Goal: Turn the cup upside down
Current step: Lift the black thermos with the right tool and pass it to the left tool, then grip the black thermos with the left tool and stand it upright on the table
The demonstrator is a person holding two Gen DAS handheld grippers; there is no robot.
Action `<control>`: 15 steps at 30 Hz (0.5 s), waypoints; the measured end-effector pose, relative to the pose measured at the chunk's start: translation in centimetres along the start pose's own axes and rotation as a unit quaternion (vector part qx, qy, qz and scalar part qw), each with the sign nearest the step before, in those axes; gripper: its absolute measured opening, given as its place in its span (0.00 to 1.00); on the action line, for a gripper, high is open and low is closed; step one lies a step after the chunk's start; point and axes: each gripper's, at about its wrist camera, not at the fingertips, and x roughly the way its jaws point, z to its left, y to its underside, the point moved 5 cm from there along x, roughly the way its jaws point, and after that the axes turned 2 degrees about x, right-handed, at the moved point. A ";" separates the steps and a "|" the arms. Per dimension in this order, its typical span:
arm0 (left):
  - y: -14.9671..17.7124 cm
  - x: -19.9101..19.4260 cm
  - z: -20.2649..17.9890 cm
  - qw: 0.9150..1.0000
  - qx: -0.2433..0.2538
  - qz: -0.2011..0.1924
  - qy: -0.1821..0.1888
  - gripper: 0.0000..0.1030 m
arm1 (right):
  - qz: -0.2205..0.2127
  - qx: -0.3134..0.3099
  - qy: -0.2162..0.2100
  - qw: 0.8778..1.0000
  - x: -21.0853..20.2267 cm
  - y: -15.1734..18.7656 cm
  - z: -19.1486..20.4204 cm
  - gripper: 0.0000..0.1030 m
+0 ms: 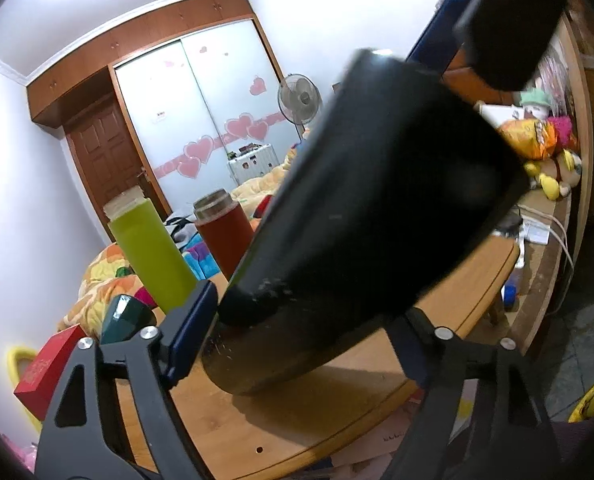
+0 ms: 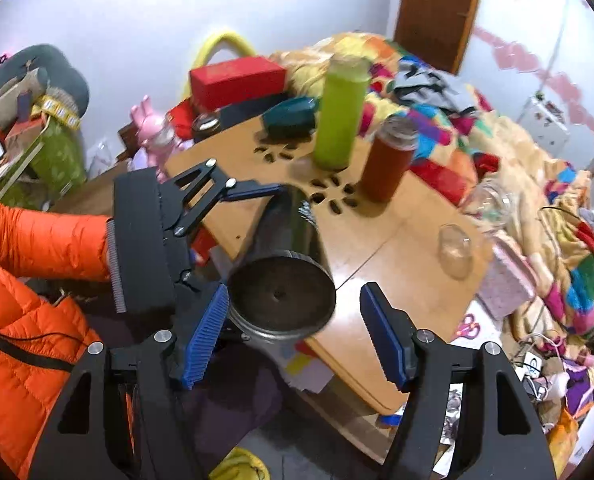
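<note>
A black cup (image 1: 369,208) fills the left wrist view, tilted and lifted above the wooden table (image 1: 297,408). My left gripper (image 1: 297,340) is shut on the black cup, its blue pads pressing both sides. In the right wrist view the same cup (image 2: 285,264) lies roughly sideways in the air, its flat base facing the camera, held by the left gripper (image 2: 253,204). My right gripper (image 2: 293,336) is open, its blue pads (image 2: 207,332) standing either side of the cup's base without gripping it.
A green bottle (image 2: 339,116) and a red-brown bottle (image 2: 389,160) stand on the wooden table (image 2: 397,280). A clear glass (image 2: 455,250) lies near the right edge. A dark green case (image 2: 291,114) and red box (image 2: 237,80) sit at the far end. A cluttered bed lies beyond.
</note>
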 end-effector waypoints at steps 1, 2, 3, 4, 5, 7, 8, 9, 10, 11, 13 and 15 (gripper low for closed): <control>-0.2 -0.3 0.2 1.000 -0.007 -0.004 -0.001 0.73 | -0.010 0.006 0.006 1.000 -0.3 -0.1 -0.3 0.63; -0.3 -0.6 0.4 1.000 -0.014 -0.006 -0.002 0.72 | -0.020 0.015 0.011 1.000 -0.7 -0.1 -0.6 0.63; -0.5 -0.9 0.7 1.000 -0.021 -0.008 -0.004 0.71 | -0.027 0.024 0.015 0.999 -0.9 -0.2 -1.1 0.63; -0.6 -1.1 0.8 1.000 -0.025 -0.009 -0.006 0.69 | -0.031 0.033 0.020 0.999 -1.0 -0.2 -1.5 0.64; -0.8 -1.3 1.2 1.000 -0.028 -0.010 -0.010 0.67 | -0.036 0.041 0.024 0.998 -1.1 -0.3 -2.0 0.64; -1.2 -1.7 2.0 0.999 -0.033 -0.011 -0.016 0.64 | -0.042 0.057 0.026 0.997 -1.0 -0.4 -2.8 0.64; -1.4 -1.8 2.2 0.999 -0.037 -0.011 -0.016 0.63 | -0.046 0.064 0.027 0.997 -0.9 -0.4 -3.1 0.64; -1.5 -1.8 2.6 0.999 -0.041 -0.010 -0.016 0.63 | -0.048 0.070 0.029 0.996 -0.8 -0.4 -3.4 0.64; -1.7 -1.7 2.8 0.999 -0.047 -0.008 -0.014 0.62 | -0.049 0.074 0.032 0.996 -0.7 -0.5 -3.6 0.64; -1.8 -1.7 3.3 0.998 -0.054 -0.005 -0.008 0.62 | -0.053 0.077 0.035 0.995 -0.6 -0.6 -3.7 0.64; -2.1 -1.3 4.1 0.997 -0.077 0.009 0.011 0.62 | -0.060 0.083 0.037 0.994 -0.5 -0.7 -3.8 0.64; -2.2 -0.9 4.8 0.995 -0.094 0.020 0.020 0.62 | -0.070 0.091 0.041 0.993 -0.4 -0.9 -3.9 0.64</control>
